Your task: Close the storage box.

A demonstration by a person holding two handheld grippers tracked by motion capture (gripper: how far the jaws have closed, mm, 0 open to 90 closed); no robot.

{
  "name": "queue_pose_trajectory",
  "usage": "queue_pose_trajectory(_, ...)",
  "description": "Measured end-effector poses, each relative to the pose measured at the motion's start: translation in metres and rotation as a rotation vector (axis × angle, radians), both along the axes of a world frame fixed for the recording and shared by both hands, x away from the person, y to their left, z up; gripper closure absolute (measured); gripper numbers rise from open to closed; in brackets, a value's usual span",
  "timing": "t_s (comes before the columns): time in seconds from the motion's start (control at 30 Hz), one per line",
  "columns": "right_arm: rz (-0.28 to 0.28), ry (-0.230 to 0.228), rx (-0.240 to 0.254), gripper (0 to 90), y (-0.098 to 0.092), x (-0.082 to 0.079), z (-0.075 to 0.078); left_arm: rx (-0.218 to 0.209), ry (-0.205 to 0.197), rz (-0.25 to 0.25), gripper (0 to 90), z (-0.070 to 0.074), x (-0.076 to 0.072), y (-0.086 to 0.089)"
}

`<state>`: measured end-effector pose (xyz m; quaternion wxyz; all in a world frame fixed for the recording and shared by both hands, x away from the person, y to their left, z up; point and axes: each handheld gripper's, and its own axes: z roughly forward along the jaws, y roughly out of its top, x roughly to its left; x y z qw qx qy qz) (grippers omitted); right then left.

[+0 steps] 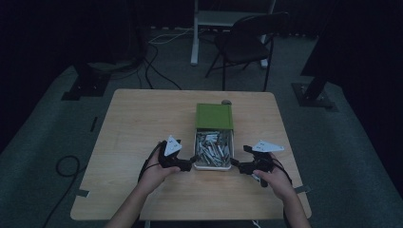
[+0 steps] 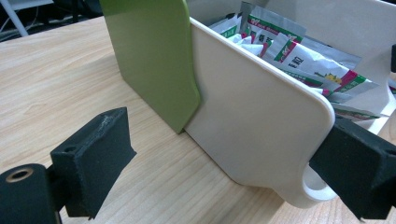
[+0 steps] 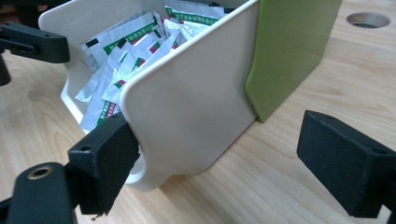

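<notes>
Both the left gripper (image 1: 194, 160) and right gripper (image 1: 236, 164) gape wide, holding nothing, flanking the cream plastic drawer of foil sachets (image 1: 213, 148) in its green sleeve (image 1: 214, 116); uneven pulls could skew it and spill sachets onto the wooden worktop (image 1: 138, 123).

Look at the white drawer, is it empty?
No, the white drawer, pulled out of its green sleeve, is full of small foil packets with green and red print.
</notes>
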<state>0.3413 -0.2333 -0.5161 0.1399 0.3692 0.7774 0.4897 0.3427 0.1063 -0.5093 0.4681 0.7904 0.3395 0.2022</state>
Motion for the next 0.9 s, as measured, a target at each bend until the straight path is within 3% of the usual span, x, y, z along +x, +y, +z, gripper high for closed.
queue_pose_trajectory(0.2,-0.017,-0.001,0.0,12.7,0.0,0.003,0.0,-0.012,0.01,0.006,9.0,-0.001,0.005,0.0)
queue_pose_trajectory(0.43,-0.017,-0.001,-0.008,12.7,0.002,0.006,0.001,0.007,0.005,0.013,9.0,0.001,0.009,0.0)
queue_pose_trajectory(0.9,-0.029,0.003,-0.002,12.7,0.003,0.013,0.002,-0.018,0.018,0.022,9.0,0.0,0.018,0.001)
